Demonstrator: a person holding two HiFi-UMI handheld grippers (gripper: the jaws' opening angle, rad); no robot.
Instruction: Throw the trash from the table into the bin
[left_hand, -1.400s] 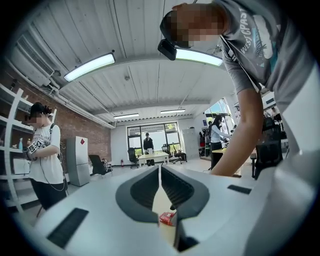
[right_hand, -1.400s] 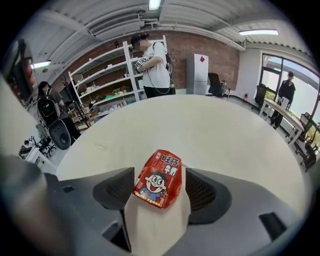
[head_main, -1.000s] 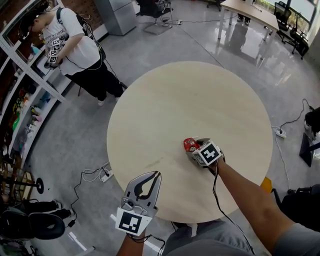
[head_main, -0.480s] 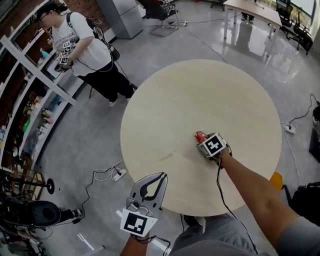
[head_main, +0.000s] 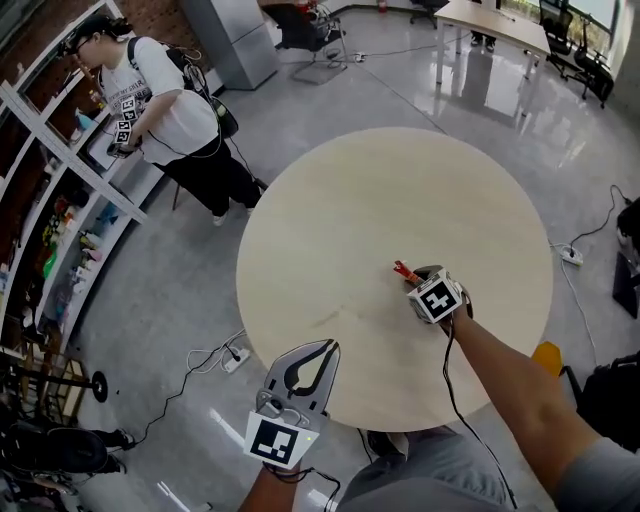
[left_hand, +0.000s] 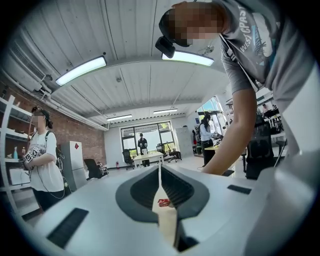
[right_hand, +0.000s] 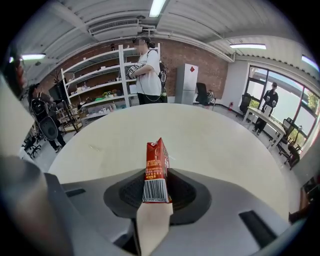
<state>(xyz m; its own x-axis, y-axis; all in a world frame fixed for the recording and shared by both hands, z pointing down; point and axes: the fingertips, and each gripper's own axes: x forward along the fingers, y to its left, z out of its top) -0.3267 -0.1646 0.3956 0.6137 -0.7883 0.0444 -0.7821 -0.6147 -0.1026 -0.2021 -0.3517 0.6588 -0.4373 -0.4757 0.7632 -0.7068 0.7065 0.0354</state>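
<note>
Over the round table (head_main: 400, 190), the right gripper's (right_hand: 156, 176) jaws are closing on the red carton (right_hand: 156, 157), needing a firm pinch before carrying, while the left gripper (head_main: 322, 348) is idling with jaws together.

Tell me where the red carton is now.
The red carton sits between the right gripper's closing jaws, over the round table's near right part in the head view.

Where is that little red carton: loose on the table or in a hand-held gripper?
In one: the red carton stands between the right hand-held gripper's closing jaws, pads against its sides.
</note>
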